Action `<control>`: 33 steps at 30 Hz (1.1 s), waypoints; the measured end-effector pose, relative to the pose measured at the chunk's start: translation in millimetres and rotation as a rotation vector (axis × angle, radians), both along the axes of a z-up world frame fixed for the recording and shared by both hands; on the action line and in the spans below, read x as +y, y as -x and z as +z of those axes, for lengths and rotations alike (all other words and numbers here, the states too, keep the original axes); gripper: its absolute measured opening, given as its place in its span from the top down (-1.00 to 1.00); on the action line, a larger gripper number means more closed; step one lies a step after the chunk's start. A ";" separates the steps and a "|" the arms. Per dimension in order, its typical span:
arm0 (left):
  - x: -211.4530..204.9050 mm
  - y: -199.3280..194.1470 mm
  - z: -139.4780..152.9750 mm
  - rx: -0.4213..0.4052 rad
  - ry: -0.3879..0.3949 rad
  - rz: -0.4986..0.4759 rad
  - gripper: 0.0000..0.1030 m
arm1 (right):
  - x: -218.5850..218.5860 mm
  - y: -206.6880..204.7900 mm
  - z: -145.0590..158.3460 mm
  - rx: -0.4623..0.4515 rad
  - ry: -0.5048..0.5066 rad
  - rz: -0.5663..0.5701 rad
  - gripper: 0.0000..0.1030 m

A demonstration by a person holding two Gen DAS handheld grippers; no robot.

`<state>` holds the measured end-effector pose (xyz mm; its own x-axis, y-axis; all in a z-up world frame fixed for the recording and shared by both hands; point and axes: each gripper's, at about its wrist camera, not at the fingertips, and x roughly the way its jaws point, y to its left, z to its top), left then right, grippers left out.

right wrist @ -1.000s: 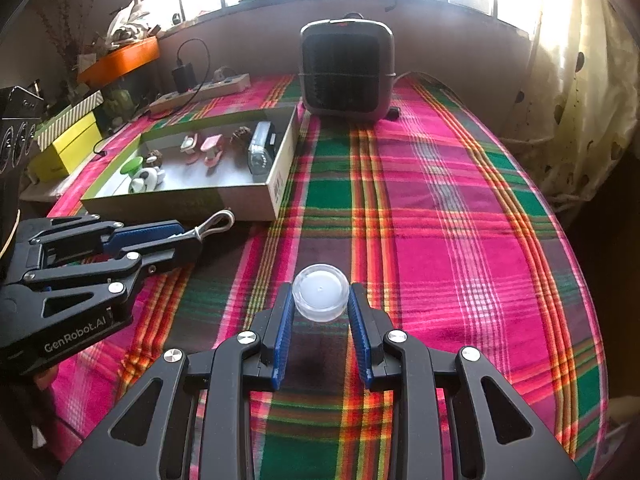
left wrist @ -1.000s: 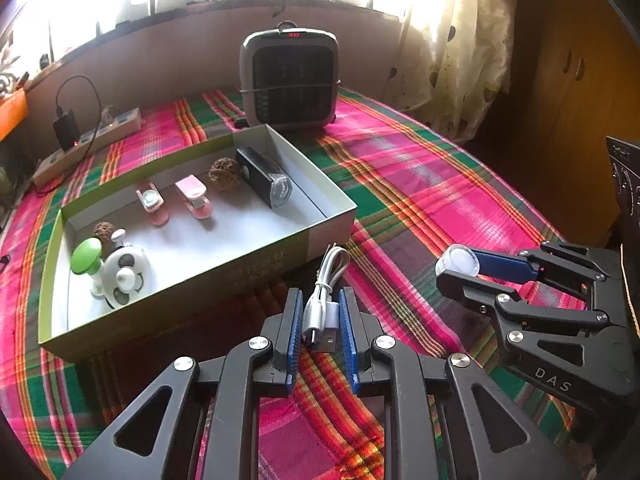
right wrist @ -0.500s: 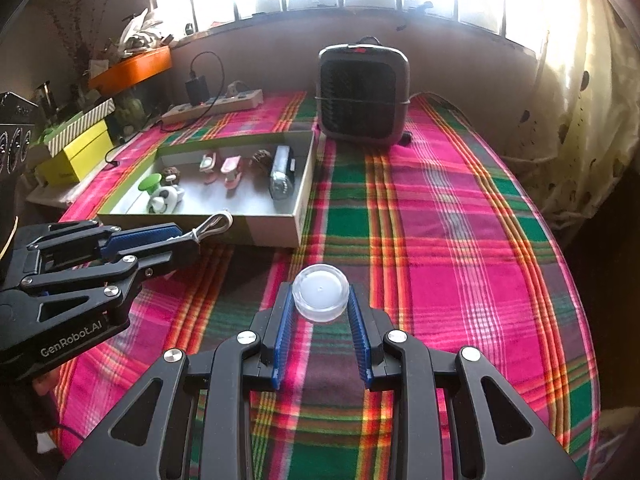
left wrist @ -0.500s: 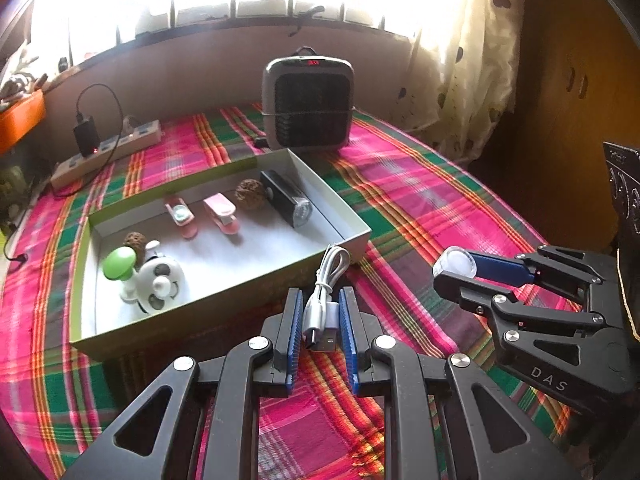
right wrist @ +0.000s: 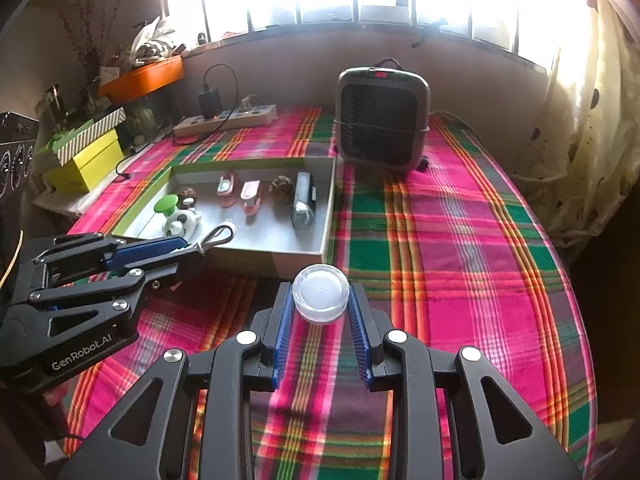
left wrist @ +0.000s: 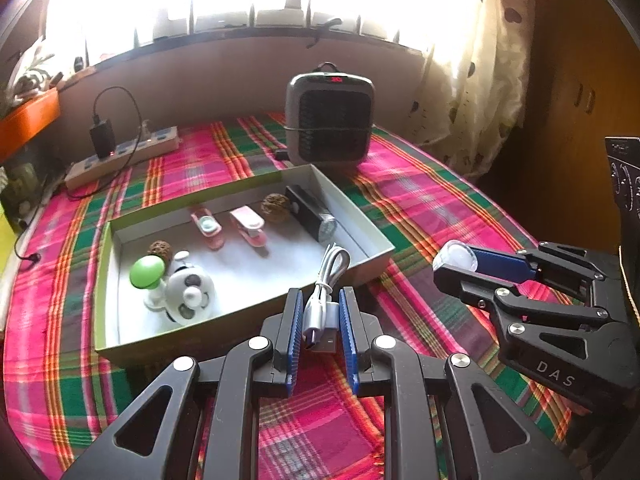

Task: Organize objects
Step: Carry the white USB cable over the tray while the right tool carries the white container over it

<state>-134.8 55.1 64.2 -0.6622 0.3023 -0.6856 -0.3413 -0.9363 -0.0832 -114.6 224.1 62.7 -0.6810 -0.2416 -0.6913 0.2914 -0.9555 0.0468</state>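
My left gripper [left wrist: 319, 312] is shut on a coiled white USB cable [left wrist: 326, 296] and holds it above the near edge of the open box [left wrist: 372, 258]. It also shows in the right wrist view [right wrist: 188, 246]. My right gripper [right wrist: 321, 300] is shut on a small clear round jar [right wrist: 320, 298], held above the cloth in front of the box's right corner; it also shows in the left wrist view [left wrist: 456, 262]. The box [right wrist: 298, 258] holds a black flashlight [left wrist: 312, 214], two pink clips [left wrist: 248, 226], two brown nuts, a green-capped piece [left wrist: 148, 276] and a small white fan [left wrist: 188, 292].
A grey heater [left wrist: 330, 120] stands behind the box. A power strip [left wrist: 124, 156] with a plugged charger lies at the back left. A yellow box [right wrist: 86, 164] and an orange tray [right wrist: 140, 78] sit off the left side. A curtain [right wrist: 580, 120] hangs on the right.
Both grippers have risen and drawn back a little with their loads; the box and heater look farther away. Neither grip has changed.
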 end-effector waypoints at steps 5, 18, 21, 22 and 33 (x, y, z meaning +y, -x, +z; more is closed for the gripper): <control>-10.9 4.9 1.0 0.002 -0.008 0.022 0.67 | -8.9 6.6 3.6 0.005 0.007 0.017 0.44; -29.5 27.6 -4.9 -0.015 -0.015 0.076 0.67 | -32.2 34.9 8.1 0.000 0.022 0.066 0.44; -31.1 32.9 -7.4 -0.023 -0.016 0.080 0.67 | -34.6 41.5 5.7 -0.013 0.026 0.070 0.44; -31.9 34.1 -7.6 -0.025 -0.016 0.081 0.67 | -35.6 43.9 4.5 -0.019 0.027 0.072 0.44; -37.3 53.7 -13.2 -0.042 -0.016 0.097 0.67 | -44.1 64.5 -4.0 -0.062 0.039 0.094 0.44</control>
